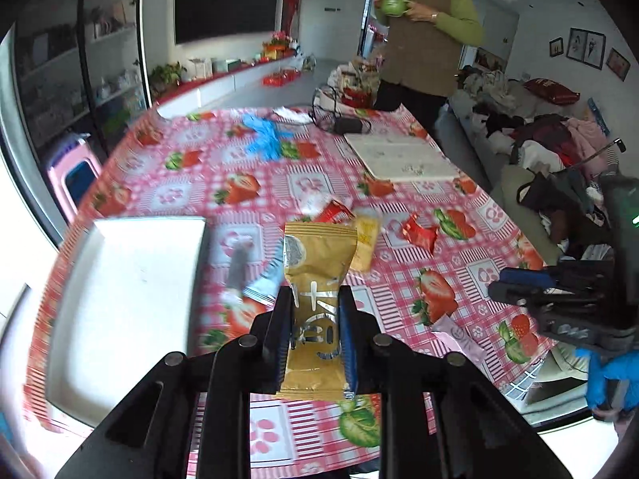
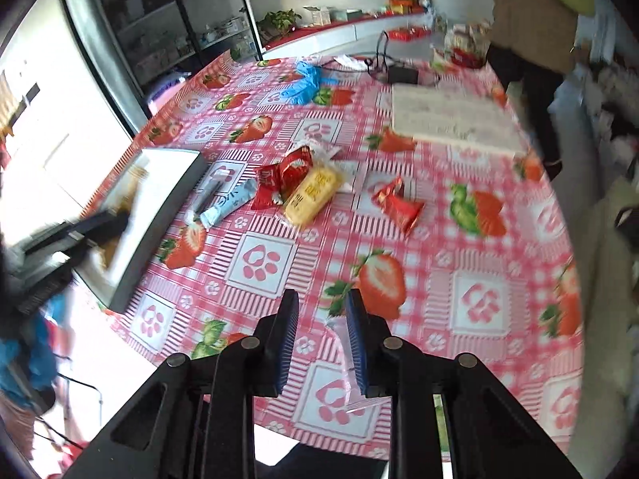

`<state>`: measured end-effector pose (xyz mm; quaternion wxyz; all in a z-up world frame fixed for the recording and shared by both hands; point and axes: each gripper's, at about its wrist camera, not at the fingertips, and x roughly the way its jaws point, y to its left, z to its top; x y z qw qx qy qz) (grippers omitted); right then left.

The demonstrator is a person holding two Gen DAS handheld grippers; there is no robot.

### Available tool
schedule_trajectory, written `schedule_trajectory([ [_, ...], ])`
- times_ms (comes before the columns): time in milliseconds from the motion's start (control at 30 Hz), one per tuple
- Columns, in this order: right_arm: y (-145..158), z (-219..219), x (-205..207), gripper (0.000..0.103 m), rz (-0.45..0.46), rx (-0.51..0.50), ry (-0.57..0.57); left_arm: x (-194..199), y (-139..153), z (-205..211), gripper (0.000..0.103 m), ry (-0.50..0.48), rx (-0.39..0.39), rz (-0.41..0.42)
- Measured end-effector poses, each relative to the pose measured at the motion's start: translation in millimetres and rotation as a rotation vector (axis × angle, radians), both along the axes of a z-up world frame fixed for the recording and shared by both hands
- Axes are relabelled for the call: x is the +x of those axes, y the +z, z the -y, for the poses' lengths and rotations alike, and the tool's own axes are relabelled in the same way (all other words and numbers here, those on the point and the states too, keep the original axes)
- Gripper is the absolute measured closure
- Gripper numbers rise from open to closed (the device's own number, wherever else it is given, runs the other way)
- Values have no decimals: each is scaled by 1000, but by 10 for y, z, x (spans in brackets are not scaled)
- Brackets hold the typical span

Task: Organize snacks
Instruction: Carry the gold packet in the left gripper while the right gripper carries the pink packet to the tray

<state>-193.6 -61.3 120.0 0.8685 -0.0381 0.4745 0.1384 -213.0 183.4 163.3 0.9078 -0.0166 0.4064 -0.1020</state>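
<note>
Left jaws clamped on gold snack packet (image 1: pixel 315 299), right jaws pinching clear wrapper (image 2: pixel 343 355) above table.

Snack packets (image 2: pixel 303 187) right of tray (image 2: pixel 175 199)

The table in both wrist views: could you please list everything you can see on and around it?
tablecloth: one, red-white strawberry check, covering table
white tray: one, white, left side
gold packet: one, gold, lifted in left jaws
red packets: at least two, red, mid-table
yellow packet: one, yellow, beside red packets
light blue packet: one, pale blue, beside tray
pink packet: one, translucent pink, between right jaws; grip unclear
blue gloves: a heap, blue, far side
white board: one, white, far right
black adapter: one, black, far edge, cabled
bystander: one, brown vest, beyond table
green cup: one, green, bystander's hands
left gripper: black, shut on gold packet
right gripper: black, above near edge
</note>
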Motion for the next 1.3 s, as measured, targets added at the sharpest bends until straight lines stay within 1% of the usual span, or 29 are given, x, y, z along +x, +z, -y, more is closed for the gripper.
schedule_trajectory([
  [33, -57, -41, 40, 54, -13, -37, 18, -16, 22, -43, 79, 3, -2, 3],
  [67, -165, -69, 85, 15, -44, -78, 17, -40, 28, -68, 79, 6, -2, 2],
  [100, -318, -85, 114, 9, -63, -119, 2, -69, 20, -111, 79, 12, 3, 0],
  [167, -563, -110, 127, 9, -106, -160, 21, -108, -28, -179, 79, 18, 6, -8],
  [233, -865, -110, 132, 15, -155, -202, 16, -147, -104, -234, 79, 20, 14, -24],
  [300, -1139, -66, 164, 35, -221, -202, -1, -176, -177, -279, 79, 23, 36, -37],
  [333, -1204, -31, 169, 34, -241, -185, -14, -192, -200, -306, 79, 24, 44, -40],
  [367, -1191, 24, 167, 38, -230, -143, -33, -201, -222, -340, 79, 25, 50, -43],
  [467, -1154, 76, 164, 79, -240, -134, -49, -220, -255, -473, 79, 29, 53, -47],
  [500, -1132, 80, 160, 79, -253, -118, -56, -225, -253, -526, 79, 34, 53, -45],
  [567, -1046, 67, 136, 79, -265, -33, -61, -235, -241, -639, 79, 40, 54, -42],
  [600, -963, 31, 128, 79, -266, 28, -59, -239, -229, -709, 79, 48, 54, -40],
  [633, -892, -9, 130, 79, -266, 67, -51, -243, -215, -784, 79, 54, 54, -38],
  [700, -658, -217, 135, 79, -256, 146, 2, -250, -179, -960, 79, 74, 64, -31],
  [800, -315, -644, 161, 79, -216, 185, 103, -271, -153, -1208, 79, 112, 93, -21],
  [867, -186, -936, 213, 79, -201, 200, 157, -271, -180, -1369, 79, 148, 109, -30],
  [900, -123, -1151, 255, 79, -199, 211, 196, -265, -212, -1456, 79, 168, 113, -40],
  [1000, -85, -1655, 344, 79, -198, 207, 263, -252, -329, -1662, 79, 221, 111, -73],
  [1100, -156, -2185, 449, 79, -239, 212, 314, -243, -482, -1840, 79, 256, 121, -101],
  [1200, -211, -2521, 537, 79, -253, 208, 342, -209, -599, -1983, 79, 274, 118, -126],
  [1300, -270, -2764, 622, 79, -268, 201, 356, -171, -704, -2123, 79, 297, 118, -149],
])
